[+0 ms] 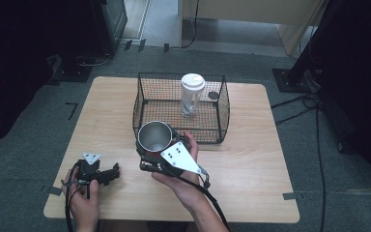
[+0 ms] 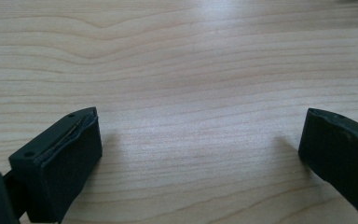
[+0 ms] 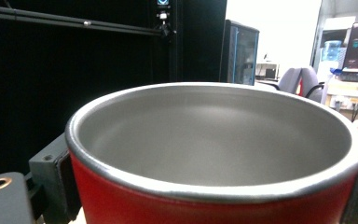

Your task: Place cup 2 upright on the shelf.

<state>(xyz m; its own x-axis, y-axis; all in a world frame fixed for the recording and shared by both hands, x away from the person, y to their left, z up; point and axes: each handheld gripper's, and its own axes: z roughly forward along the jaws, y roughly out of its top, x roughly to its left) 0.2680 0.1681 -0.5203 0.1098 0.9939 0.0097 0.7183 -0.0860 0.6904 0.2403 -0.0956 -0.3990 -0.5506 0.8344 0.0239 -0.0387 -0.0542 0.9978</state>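
Observation:
My right gripper is shut on a red cup with a steel inside, held upright above the table just in front of the wire basket. In the right gripper view the cup sits between the two jaws, its rim close to the camera. A clear bottle with a white lid stands upright inside the basket. My left gripper rests low over the table's front left part, held by a hand. Its jaws stand wide apart over bare wood in the left gripper view, with my left gripper holding nothing.
The wooden table has free room on its left and right sides. Cables and dark stand bases lie on the grey floor around it. A small dark round object lies in the basket's far right corner.

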